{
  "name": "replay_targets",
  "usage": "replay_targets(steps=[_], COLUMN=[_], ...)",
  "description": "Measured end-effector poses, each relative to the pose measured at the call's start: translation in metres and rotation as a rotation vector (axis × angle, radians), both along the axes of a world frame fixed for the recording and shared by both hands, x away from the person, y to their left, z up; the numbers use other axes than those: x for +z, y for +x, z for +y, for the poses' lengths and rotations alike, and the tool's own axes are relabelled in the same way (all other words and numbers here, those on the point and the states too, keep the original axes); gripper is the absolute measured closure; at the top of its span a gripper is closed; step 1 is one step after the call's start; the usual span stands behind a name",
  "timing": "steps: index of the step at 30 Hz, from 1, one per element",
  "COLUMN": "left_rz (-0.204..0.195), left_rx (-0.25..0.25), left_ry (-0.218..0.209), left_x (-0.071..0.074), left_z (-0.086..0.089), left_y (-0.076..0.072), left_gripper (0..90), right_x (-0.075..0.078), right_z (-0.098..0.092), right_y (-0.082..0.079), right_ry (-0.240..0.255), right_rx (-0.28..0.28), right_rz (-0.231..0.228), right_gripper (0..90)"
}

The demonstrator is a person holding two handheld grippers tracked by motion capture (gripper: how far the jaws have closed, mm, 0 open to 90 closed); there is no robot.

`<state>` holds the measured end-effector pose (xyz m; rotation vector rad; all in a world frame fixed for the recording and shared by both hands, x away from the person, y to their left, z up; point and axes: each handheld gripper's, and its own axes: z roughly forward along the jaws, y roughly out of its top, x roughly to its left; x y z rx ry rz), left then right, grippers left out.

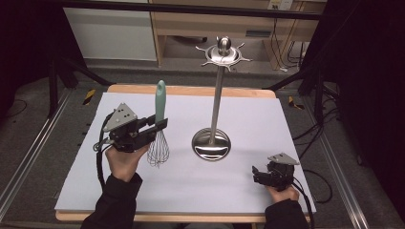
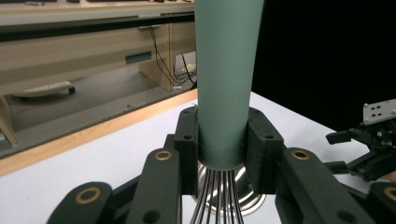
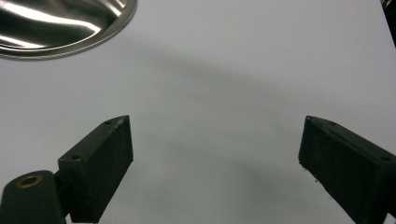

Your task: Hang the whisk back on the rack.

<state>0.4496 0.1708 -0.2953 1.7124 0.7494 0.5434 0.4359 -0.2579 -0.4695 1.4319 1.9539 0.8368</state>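
The whisk (image 1: 159, 129) stands upright with its green handle up and its wire head down, hanging above the left half of the white table (image 1: 191, 191), nearer the left edge than the right. The left gripper (image 1: 160, 125) is clamped on the handle low down, just above where the wires start. Just to the right, near the middle of the table, stands a steel utensil stand (image 1: 216, 95) with a round base and a crown of hooks on top. The right gripper (image 1: 256, 174) rests near the front right corner, its jaws wide apart with nothing between them.

The handle tapers, wider above than at the clamp, so the hold looks secure against dropping, but the long handle could swing if the hand turns fast. The likelier trouble, I judge, is the stand: it is tall on a small base, and a knock from the whisk or the gripper could tip it. Reaching a hook also means lifting the whisk well higher.

The left gripper view shows the grip closely: both pads flat against the handle (image 2: 224, 84), wires (image 2: 217, 200) fanning out below. The high view alone shows the hooks. The right gripper view shows the stand's base rim (image 3: 65, 28) on bare table.
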Motion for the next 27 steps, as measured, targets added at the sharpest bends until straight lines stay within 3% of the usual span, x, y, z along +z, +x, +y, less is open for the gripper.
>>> replay_targets(steps=[2, 4, 11, 16, 17, 27], left_rz=[-0.007, -0.054, -0.038, -0.043, -0.058, -0.051], left_rx=[-0.005, -0.013, -0.019, -0.029, -0.039, -0.043], left_ry=[0.000, 0.008, 0.002, 0.005, 0.000, 0.006], left_x=[0.005, 0.011, 0.020, 0.026, 0.028, 0.035], left_z=[-0.004, -0.007, -0.017, -0.023, -0.026, -0.038], left_y=[0.001, 0.005, 0.005, 0.006, 0.008, 0.014], left_gripper=[68.6, 68.6, 68.6, 68.5, 68.5, 68.5], right_x=[0.000, 0.000, 0.001, 0.001, 0.001, 0.000], right_z=[-0.001, 0.000, 0.000, -0.001, -0.001, 0.000], right_y=[0.000, 0.000, 0.000, 0.000, 0.000, 0.001], right_ry=[-0.004, -0.001, 0.002, 0.003, 0.004, 0.017], right_rx=[0.000, 0.001, 0.000, 0.000, 0.000, -0.008], right_rz=[-0.002, -0.002, -0.004, -0.004, -0.005, -0.001], right_gripper=[10.4, 10.4, 10.4, 10.4, 10.4, 10.4])
